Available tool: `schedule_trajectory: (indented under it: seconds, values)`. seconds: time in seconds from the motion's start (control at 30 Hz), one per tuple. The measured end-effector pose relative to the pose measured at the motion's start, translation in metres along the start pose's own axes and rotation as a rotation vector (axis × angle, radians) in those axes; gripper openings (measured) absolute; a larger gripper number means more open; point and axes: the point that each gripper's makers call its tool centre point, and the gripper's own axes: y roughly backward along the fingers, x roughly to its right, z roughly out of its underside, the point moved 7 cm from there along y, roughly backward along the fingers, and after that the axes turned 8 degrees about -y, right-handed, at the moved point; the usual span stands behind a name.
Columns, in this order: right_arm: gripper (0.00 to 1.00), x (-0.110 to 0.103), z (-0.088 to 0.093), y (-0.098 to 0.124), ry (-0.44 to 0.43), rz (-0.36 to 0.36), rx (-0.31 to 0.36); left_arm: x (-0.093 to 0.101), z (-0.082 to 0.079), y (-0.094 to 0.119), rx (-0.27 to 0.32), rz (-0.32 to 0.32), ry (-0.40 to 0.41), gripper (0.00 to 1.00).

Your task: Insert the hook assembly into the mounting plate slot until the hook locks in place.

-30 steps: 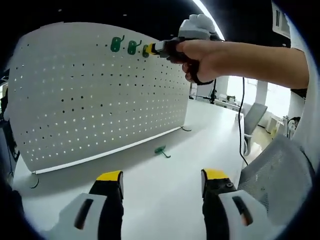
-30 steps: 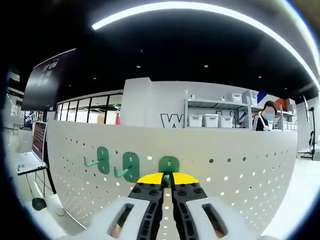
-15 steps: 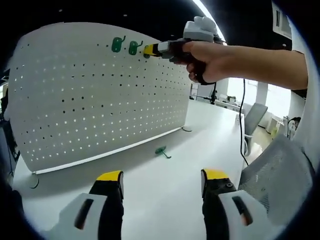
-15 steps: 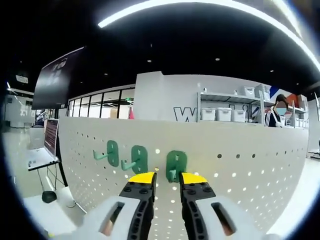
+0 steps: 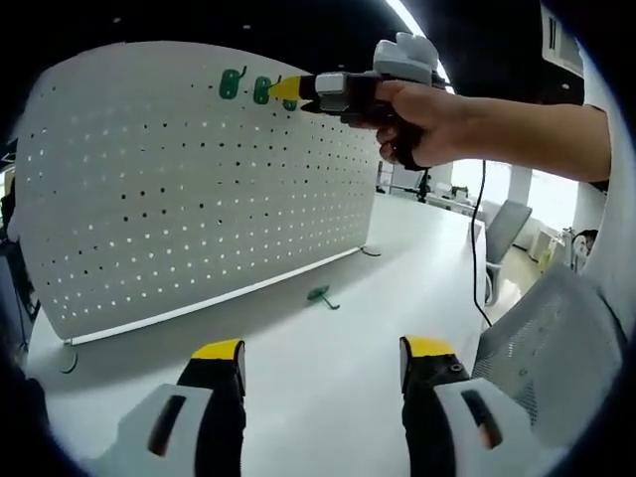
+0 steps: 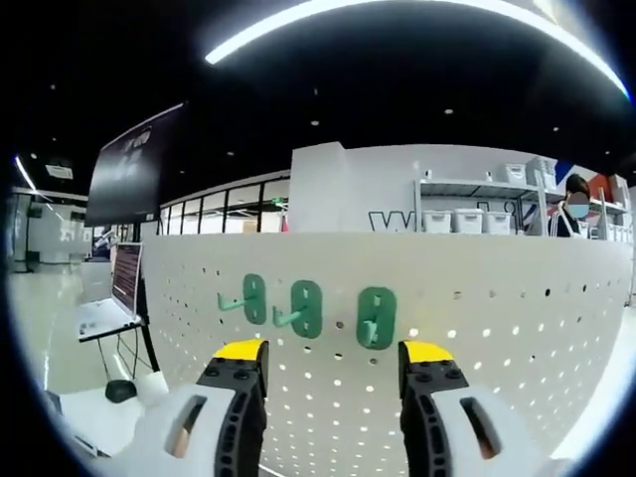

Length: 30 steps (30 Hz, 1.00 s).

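A white pegboard stands upright on a white table. Three green hooks hang in a row near its top edge: the left hook, the middle hook and the right hook. My right gripper is open just in front of the board, below the right hook and apart from it. In the left gripper view a hand holds that right gripper up at the hooks. A loose green hook lies on the table by the board's foot. My left gripper is open and empty above the table.
A grey mesh chair back is at the right of the left gripper view, with a black cable hanging from the raised arm. Behind the board are shelves with white bins and a dark screen.
My right gripper has let go of the right hook, opened wide and drawn back from the board. The hook stays on the pegboard. My left gripper has not moved.
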Motion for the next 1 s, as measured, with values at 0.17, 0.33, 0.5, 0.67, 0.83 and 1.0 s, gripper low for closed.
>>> schedule_trajectory:
  seconds: [0.17, 0.33, 0.5, 0.67, 0.83, 1.0]
  values:
    - [0.49, 0.004, 0.000, 0.003, -0.014, -0.013, -0.005, 0.000, -0.001, 0.000, 0.002, -0.001, 0.001, 0.65]
    - [0.48, 0.006, 0.002, 0.012, -0.024, -0.108, 0.012, -0.002, 0.000, 0.000, 0.004, -0.006, 0.003, 0.65]
    - [0.49, 0.009, 0.003, 0.019, -0.022, -0.124, 0.010, -0.002, 0.000, 0.000, 0.003, -0.005, 0.006, 0.64]
    - [0.48, 0.008, 0.005, 0.024, -0.021, -0.147, 0.003, -0.001, -0.001, 0.000, 0.002, -0.006, 0.005, 0.65]
    - [0.49, 0.015, 0.012, 0.039, -0.010, -0.170, -0.015, -0.004, -0.001, 0.000, 0.006, -0.019, 0.009, 0.65]
    - [0.50, 0.019, 0.024, 0.056, -0.018, -0.186, -0.042, -0.005, 0.000, 0.001, 0.004, -0.018, 0.011, 0.65]
